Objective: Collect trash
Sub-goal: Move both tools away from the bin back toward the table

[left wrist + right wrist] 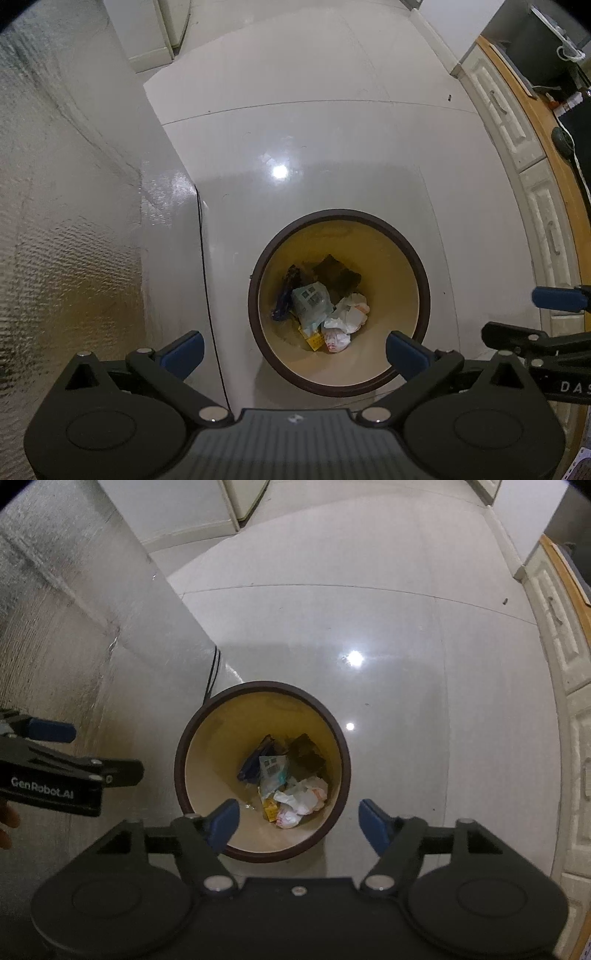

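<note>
Below, round glossy bin, crumpled wrappers

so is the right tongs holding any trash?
No, the right tongs stand open and empty above the trash bin, the wrappers lying inside.

A round trash bin stands on the tiled floor, just beside a wall on its left. Crumpled wrappers lie at its bottom (heaped together). A cabinet runs along the floor's right edge.
</note>
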`<action>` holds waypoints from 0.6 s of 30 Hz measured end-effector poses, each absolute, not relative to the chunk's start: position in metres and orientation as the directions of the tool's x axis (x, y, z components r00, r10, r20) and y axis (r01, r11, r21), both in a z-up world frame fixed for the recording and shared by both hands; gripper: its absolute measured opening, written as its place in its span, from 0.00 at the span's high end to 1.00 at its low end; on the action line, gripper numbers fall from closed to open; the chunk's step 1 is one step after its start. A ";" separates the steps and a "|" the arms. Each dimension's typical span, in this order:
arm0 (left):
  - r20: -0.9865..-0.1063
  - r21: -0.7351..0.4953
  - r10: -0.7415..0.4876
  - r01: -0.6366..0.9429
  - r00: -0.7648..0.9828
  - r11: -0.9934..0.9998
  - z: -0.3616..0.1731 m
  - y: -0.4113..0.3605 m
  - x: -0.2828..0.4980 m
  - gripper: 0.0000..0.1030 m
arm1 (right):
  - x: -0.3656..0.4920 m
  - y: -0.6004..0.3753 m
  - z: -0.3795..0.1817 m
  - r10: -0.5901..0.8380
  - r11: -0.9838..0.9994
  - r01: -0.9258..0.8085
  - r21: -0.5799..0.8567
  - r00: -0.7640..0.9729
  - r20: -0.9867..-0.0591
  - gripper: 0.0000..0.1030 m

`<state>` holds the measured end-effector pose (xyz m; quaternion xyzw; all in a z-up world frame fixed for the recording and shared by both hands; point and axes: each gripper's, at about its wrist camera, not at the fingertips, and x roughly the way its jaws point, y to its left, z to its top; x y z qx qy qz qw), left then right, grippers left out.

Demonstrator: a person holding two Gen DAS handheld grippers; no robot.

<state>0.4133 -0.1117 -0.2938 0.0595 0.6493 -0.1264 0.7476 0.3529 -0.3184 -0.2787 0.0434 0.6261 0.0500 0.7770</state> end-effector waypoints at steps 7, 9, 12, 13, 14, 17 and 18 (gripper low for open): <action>-0.984 -0.068 -0.109 0.269 0.139 0.961 -0.282 -0.110 0.407 0.00 | 0.348 -0.326 -0.268 0.106 0.994 0.005 0.110 0.233 -0.967 0.05; -0.983 -0.064 -0.107 0.269 0.148 0.961 -0.276 -0.110 0.404 0.00 | 0.346 -0.328 -0.264 0.097 0.994 0.014 0.104 0.246 -0.964 0.03; -0.981 -0.061 -0.108 0.266 0.163 0.962 -0.268 -0.107 0.400 0.00 | 0.342 -0.332 -0.256 0.076 0.995 0.035 0.089 0.268 -0.960 0.00; -0.980 -0.059 -0.107 0.265 0.169 0.962 -0.264 -0.106 0.398 0.00 | 0.341 -0.333 -0.253 0.071 0.995 0.043 0.086 0.275 -0.959 0.00; -0.979 -0.058 -0.106 0.264 0.174 0.963 -0.261 -0.106 0.397 0.00 | 0.339 -0.334 -0.250 0.067 0.995 0.050 0.084 0.281 -0.958 0.00; -0.976 -0.053 -0.106 0.261 0.192 0.964 -0.251 -0.104 0.392 0.00 | 0.334 -0.336 -0.242 0.060 0.995 0.055 0.080 0.296 -0.953 0.00; -0.974 -0.053 -0.107 0.259 0.199 0.964 -0.247 -0.103 0.391 0.00 | 0.332 -0.336 -0.239 0.059 0.995 0.054 0.079 0.300 -0.952 0.00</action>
